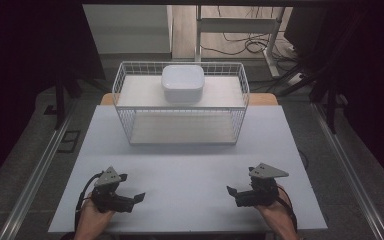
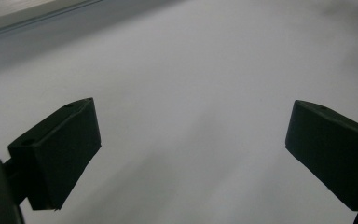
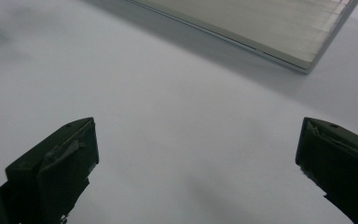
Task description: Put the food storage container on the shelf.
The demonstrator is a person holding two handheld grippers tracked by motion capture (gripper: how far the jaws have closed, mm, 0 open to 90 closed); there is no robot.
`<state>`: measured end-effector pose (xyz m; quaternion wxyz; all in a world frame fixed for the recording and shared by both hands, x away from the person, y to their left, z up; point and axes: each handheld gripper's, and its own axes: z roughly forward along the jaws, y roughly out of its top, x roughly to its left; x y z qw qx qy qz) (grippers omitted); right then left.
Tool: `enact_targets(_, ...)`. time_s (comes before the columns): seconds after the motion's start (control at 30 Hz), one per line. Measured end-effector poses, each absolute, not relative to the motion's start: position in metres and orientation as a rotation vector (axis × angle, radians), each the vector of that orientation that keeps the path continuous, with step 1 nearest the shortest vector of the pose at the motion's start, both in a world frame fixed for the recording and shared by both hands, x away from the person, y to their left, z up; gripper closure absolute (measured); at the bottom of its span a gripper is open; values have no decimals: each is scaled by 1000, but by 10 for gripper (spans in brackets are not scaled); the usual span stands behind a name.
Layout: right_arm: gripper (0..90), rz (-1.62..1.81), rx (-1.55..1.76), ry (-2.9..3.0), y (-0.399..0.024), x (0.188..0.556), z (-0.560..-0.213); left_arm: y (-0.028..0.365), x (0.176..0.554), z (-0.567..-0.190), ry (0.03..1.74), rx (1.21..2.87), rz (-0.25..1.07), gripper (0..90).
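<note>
A pale grey surface (image 1: 190, 165) seen from above, with a person's two hands coming in from the bottom edge, each holding a black two-jaw claw.

The left claw (image 1: 132, 189) rests low at the near left of the surface, its jaws pointing toward the middle. In the left gripper view the left claw (image 2: 191, 144) has its two black jaws spread wide, with bare surface (image 2: 191, 84) between them and nothing held. A grey three-cornered plate sits on top of it, and a cable trails back past the left hand (image 1: 92, 217).

The right claw (image 1: 234, 192) rests at the near right, its jaws pointing toward the middle, facing the left one. The two claws are well apart. In the right gripper view the right claw (image 3: 196, 149) is also wide open and holds nothing; bare surface (image 3: 144, 116) lies between its jaws, and the flat edge of a light board (image 3: 270, 28) shows at the top. The right hand (image 1: 275, 212) grips it from behind.

At the far side of the surface stands a white wire basket (image 1: 125, 120), well apart from both claws. On a flat board across its top sits a white box (image 1: 182, 82) with rounded corners, near the middle. A second pale board lies at the bottom of the basket.

Beyond the surface, dark floor (image 1: 230, 30) with cables and a metal frame.
</note>
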<state>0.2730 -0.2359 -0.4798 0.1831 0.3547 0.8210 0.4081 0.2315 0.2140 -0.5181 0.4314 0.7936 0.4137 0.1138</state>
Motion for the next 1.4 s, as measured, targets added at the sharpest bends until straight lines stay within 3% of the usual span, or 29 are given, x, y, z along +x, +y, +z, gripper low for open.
enact_targets(1.4, 0, 987, 1195, 2233, -303, 235, -498, 266, 201, -528, 1192, 1926, 332, 29)
